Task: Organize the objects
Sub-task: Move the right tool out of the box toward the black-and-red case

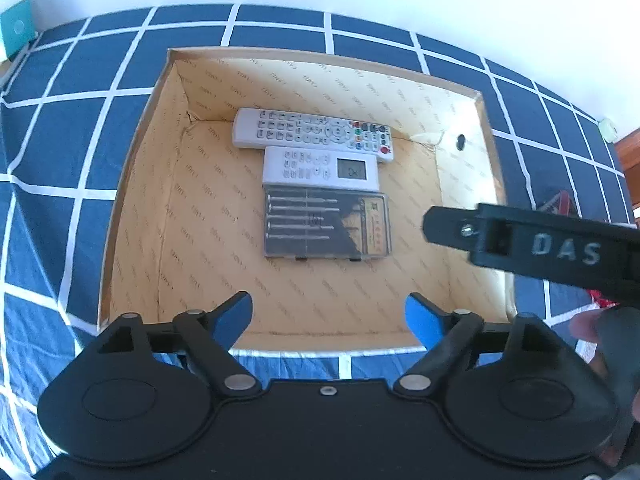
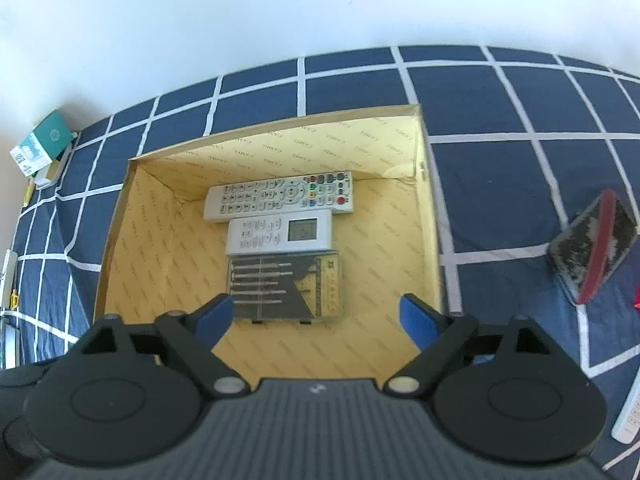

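Observation:
An open cardboard box [image 1: 132, 184] [image 2: 116, 216] lies on a blue checked cloth. Inside it lie a long white TV remote [image 1: 312, 134] [image 2: 280, 195], a white remote with a screen [image 1: 320, 168] [image 2: 280, 232], and a clear case of drill bits [image 1: 326, 226] [image 2: 284, 286], side by side. My left gripper [image 1: 328, 316] is open and empty above the box's near edge. My right gripper [image 2: 316, 316] is open and empty over the box's near part. The right gripper's black arm [image 1: 540, 244] shows at the right of the left wrist view.
A dark patterned item with a red band [image 2: 592, 248] lies on the cloth right of the box. A white remote's corner [image 2: 630, 420] shows at the lower right. A teal box [image 2: 40, 144] [image 1: 16, 32] stands at the cloth's far left. A white wall is behind.

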Motion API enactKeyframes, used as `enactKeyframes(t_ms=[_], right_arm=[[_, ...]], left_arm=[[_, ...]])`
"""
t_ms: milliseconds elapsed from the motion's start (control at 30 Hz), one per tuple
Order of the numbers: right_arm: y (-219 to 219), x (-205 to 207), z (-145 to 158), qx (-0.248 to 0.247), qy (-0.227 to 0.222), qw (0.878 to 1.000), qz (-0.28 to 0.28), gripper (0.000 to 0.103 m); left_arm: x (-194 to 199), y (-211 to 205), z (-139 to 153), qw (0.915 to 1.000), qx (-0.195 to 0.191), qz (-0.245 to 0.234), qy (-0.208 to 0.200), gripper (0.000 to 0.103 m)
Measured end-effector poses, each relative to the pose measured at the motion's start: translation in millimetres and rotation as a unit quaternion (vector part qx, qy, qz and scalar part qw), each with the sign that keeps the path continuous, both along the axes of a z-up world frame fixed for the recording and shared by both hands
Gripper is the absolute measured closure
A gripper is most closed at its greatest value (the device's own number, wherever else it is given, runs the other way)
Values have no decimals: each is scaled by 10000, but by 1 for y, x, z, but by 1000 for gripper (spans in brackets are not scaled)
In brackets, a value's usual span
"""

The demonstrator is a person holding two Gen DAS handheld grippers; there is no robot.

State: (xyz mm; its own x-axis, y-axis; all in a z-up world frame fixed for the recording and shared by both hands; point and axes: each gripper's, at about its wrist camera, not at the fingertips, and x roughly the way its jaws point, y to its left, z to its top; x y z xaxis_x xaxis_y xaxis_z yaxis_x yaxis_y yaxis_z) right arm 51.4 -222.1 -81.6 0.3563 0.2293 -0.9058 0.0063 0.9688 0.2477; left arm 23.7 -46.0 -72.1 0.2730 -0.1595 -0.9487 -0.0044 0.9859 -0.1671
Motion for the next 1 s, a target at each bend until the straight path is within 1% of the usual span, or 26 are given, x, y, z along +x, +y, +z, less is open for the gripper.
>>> enactKeyframes(t_ms=[67, 133, 200, 467, 700, 1000], right_arm=[[-9, -9, 6, 9, -62, 10000, -58, 7], [-18, -19, 10, 23, -97, 9999, -95, 2], [-28, -28, 14, 29, -150, 9998, -149, 0], [-74, -61, 25, 41, -224, 9992, -328, 0], [-123, -77, 29, 19, -247, 9989, -404, 0], [-192, -83, 36, -66, -253, 9991, -348, 0]], left_arm=[[-8, -6, 5, 10000, 35, -17, -30, 14], [-15, -11, 8, 10000, 64, -21, -61, 12], [-23, -18, 13, 9999, 88, -48, -98, 10], [-46, -54, 25, 9996, 221, -79, -187, 0], [-55, -94, 29, 9994, 287, -49, -195, 0], [-58, -156, 31, 9991, 343, 121, -215, 0]])
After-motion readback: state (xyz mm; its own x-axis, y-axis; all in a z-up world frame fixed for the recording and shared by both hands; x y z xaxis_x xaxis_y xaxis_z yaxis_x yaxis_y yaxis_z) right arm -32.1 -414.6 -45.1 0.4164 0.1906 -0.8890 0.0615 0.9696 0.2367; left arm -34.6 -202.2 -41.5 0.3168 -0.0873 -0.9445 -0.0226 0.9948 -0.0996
